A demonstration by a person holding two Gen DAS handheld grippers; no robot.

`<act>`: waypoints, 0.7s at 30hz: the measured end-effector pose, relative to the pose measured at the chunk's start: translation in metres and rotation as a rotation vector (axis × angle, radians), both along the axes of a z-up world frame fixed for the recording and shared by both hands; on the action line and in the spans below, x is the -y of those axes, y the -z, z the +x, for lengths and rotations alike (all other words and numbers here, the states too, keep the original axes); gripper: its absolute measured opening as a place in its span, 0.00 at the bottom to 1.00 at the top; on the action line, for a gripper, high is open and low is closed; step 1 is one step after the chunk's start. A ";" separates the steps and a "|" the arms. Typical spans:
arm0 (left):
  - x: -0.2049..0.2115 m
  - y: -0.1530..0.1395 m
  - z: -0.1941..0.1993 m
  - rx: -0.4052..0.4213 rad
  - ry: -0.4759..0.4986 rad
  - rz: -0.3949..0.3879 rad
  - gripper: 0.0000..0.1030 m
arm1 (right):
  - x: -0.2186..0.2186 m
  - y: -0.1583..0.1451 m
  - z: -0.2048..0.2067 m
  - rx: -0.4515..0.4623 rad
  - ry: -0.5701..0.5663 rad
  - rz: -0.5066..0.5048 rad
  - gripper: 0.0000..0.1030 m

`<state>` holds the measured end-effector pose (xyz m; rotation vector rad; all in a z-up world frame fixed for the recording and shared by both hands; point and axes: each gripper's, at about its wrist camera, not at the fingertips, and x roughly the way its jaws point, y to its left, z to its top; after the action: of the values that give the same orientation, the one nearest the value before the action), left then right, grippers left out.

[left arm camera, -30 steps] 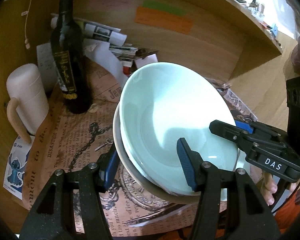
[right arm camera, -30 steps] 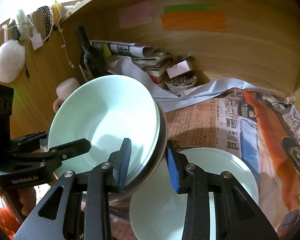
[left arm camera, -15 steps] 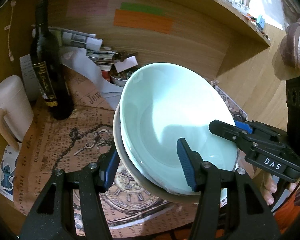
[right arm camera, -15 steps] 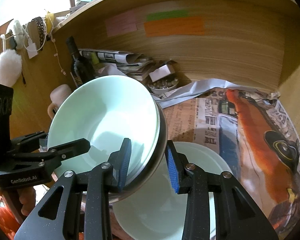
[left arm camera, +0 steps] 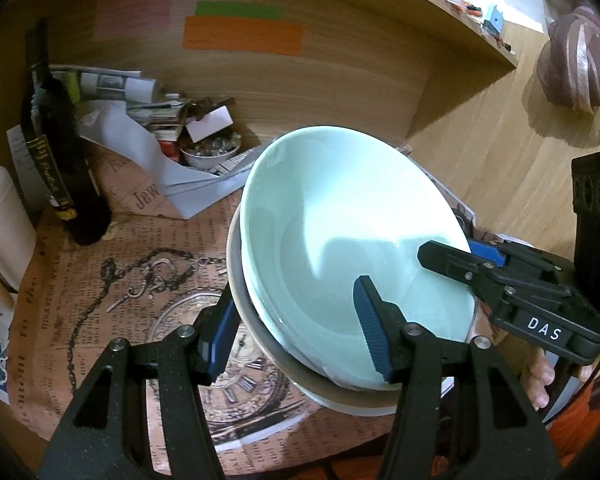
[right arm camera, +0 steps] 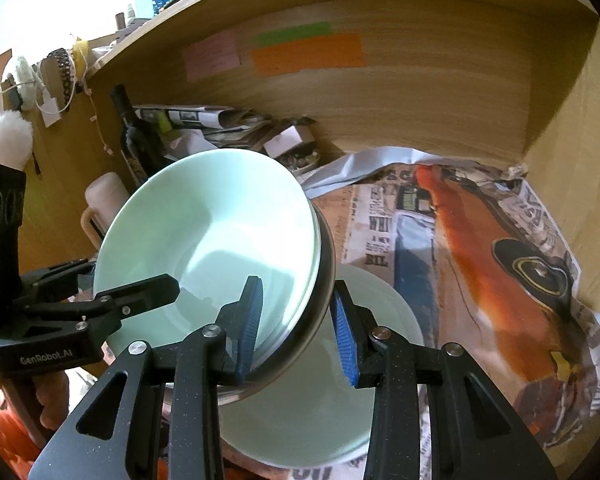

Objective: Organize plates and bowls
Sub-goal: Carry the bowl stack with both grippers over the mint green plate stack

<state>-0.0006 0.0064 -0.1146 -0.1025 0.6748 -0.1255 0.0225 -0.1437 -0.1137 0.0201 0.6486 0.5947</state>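
A stack of pale green bowls nested in a grey outer bowl hangs tilted above the newspaper-lined shelf. My left gripper is shut on the stack's left rim, one pad inside and one outside. My right gripper is shut on the opposite rim of the stack, clamping the grey outer bowl. Each gripper shows in the other's view: the right gripper and the left gripper. A pale green plate lies on the newspaper below, partly hidden by the stack.
A dark wine bottle and a cream mug stand at the left. A small bowl of bits and piled papers sit against the wooden back wall. Newspaper covers the shelf floor on the right.
Both grippers have carried the bowl stack to the right along the shelf. The bottle and mug have slid toward the left edge, and the plate now lies more under the stack.
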 end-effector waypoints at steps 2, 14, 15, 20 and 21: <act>0.005 0.003 0.001 -0.004 0.005 0.000 0.55 | 0.005 0.002 0.000 -0.004 0.006 -0.002 0.31; 0.025 0.021 0.010 -0.057 0.022 -0.005 0.55 | 0.024 0.017 0.000 -0.049 0.026 0.000 0.31; 0.026 0.022 0.011 -0.062 0.023 -0.007 0.55 | 0.025 0.018 0.001 -0.052 0.027 0.001 0.31; 0.032 0.029 0.017 -0.082 0.028 -0.013 0.55 | 0.031 0.024 0.006 -0.067 0.037 -0.007 0.31; 0.034 0.031 0.018 -0.087 0.030 -0.017 0.55 | 0.032 0.026 0.007 -0.069 0.040 -0.009 0.31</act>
<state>0.0172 -0.0273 -0.1453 -0.1146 0.7627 -0.1566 0.0291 -0.1756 -0.1394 0.0448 0.7166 0.5544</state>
